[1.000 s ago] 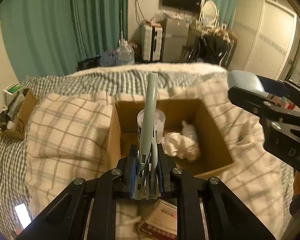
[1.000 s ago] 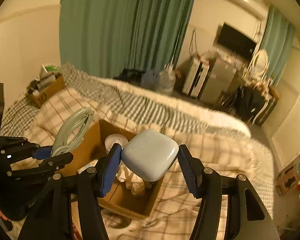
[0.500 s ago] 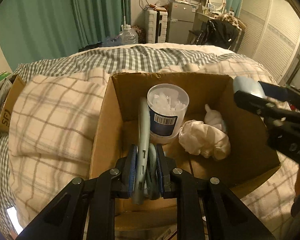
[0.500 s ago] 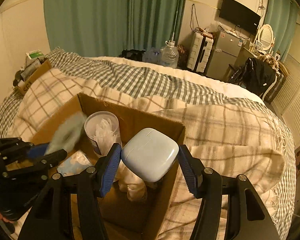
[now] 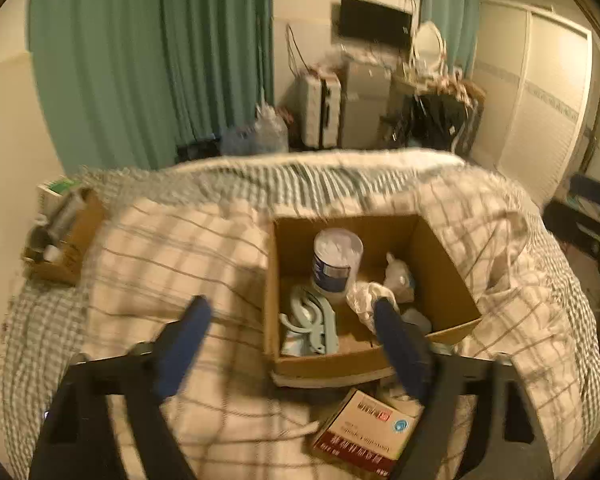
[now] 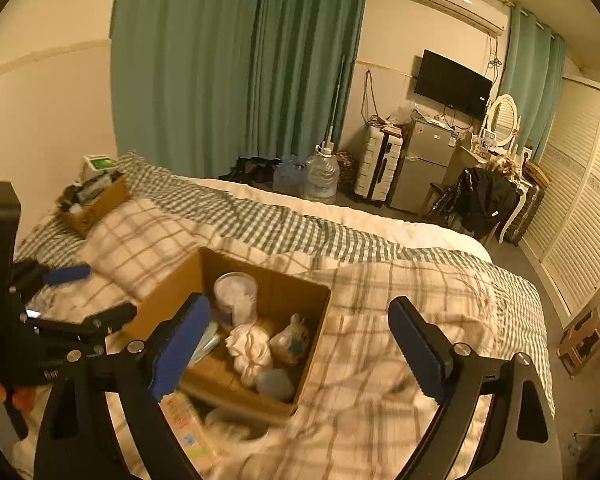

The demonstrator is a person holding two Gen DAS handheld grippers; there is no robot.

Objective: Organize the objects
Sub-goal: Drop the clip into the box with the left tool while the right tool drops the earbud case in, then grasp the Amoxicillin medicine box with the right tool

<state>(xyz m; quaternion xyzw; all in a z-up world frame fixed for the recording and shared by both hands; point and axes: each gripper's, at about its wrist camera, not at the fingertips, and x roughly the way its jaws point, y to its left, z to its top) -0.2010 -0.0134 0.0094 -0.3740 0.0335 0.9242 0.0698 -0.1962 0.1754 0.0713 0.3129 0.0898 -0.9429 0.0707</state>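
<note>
Both claws stand wide with nothing between the fingers: left claw (image 5: 288, 320) above the near left part of the bed, right claw (image 6: 300, 332) over the near right corner of the cardboard box (image 6: 172, 284); the box sits on the checked blanket (image 5: 172, 248) in the middle of the bed, on soft uneven ground; inside it, a tub (image 5: 337, 262) upright at the far left, a pale blue clip (image 5: 312, 326) lying flat along the left wall, a crumpled white cloth (image 5: 366, 292) mid-box, a small figurine (image 6: 292, 338) beside the cloth, and a pale blue case (image 6: 274, 384) at the near right corner. Left outside: a red and white packet (image 5: 364, 434) on the blanket just beside the near wall of the box, partly under the right finger in the left view; judged the likely next pick. Risks: the packet lies flat on yielding fabric, so the fingers may pinch blanket with it, or push it under the box edge; a claw coming down close to the near wall could tip or shift the box, since the blanket gives no firm base; the tub stands tall and could topple onto the cloth if the box is knocked; both views are motion-blurred low down, so the packet's exact edges are uncertain.
</note>
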